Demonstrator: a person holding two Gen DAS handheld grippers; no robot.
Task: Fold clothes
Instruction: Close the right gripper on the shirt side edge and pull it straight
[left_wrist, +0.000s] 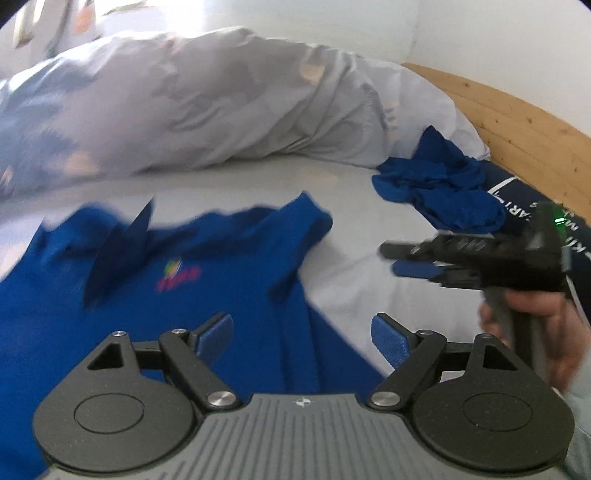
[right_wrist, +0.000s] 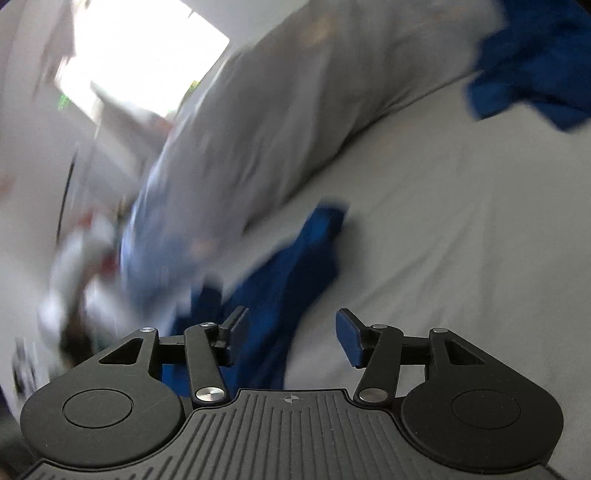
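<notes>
A blue polo shirt (left_wrist: 184, 295) with a small coloured chest logo lies spread on the grey bed sheet (left_wrist: 351, 192). My left gripper (left_wrist: 303, 338) hovers over the shirt's right side, open, with nothing between its blue pads. At the right, a hand (left_wrist: 535, 325) holds my right gripper (left_wrist: 391, 257) sideways over the bare sheet. In the blurred right wrist view my right gripper (right_wrist: 293, 336) is open and empty. A fold of the blue shirt (right_wrist: 295, 266) lies just ahead of its left finger.
A crumpled pile of blue garments (left_wrist: 443, 188) (right_wrist: 535, 62) lies at the back right, beside a navy item with white print (left_wrist: 517, 199). A bunched pale duvet (left_wrist: 221, 103) (right_wrist: 277, 110) fills the back. The wooden bed frame (left_wrist: 517, 122) borders the right. A bright window (right_wrist: 147, 55) lies beyond.
</notes>
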